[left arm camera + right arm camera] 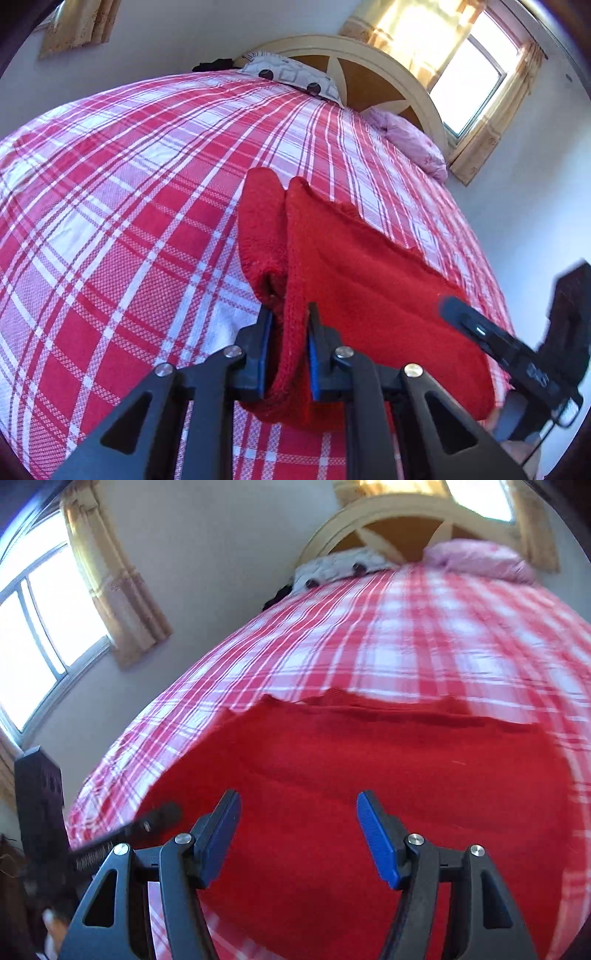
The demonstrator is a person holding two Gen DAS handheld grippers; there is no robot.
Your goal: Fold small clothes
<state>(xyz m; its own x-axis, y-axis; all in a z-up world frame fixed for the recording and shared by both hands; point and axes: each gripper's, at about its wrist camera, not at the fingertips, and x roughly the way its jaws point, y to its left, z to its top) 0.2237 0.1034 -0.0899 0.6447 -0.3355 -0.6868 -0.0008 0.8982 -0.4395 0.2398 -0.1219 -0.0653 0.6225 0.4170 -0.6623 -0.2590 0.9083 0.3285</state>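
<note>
Left wrist view: left claw (290,325) is clamping the knit's (369,280) thick folded edge at 6 o'clock, lifting it off the bed (110,184). Right claw (297,834) is hovering apart above its soft, limp, light body; free hem looks best to pinch.

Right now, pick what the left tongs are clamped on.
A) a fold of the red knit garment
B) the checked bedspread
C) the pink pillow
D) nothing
A: the left tongs pinch a fold of the red knit garment, lifted off the checked bedspread.

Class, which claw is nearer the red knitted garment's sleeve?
Left. The left claw is clamped on the red knitted garment beside its sleeve; the right claw, open, hovers over its body.
</note>
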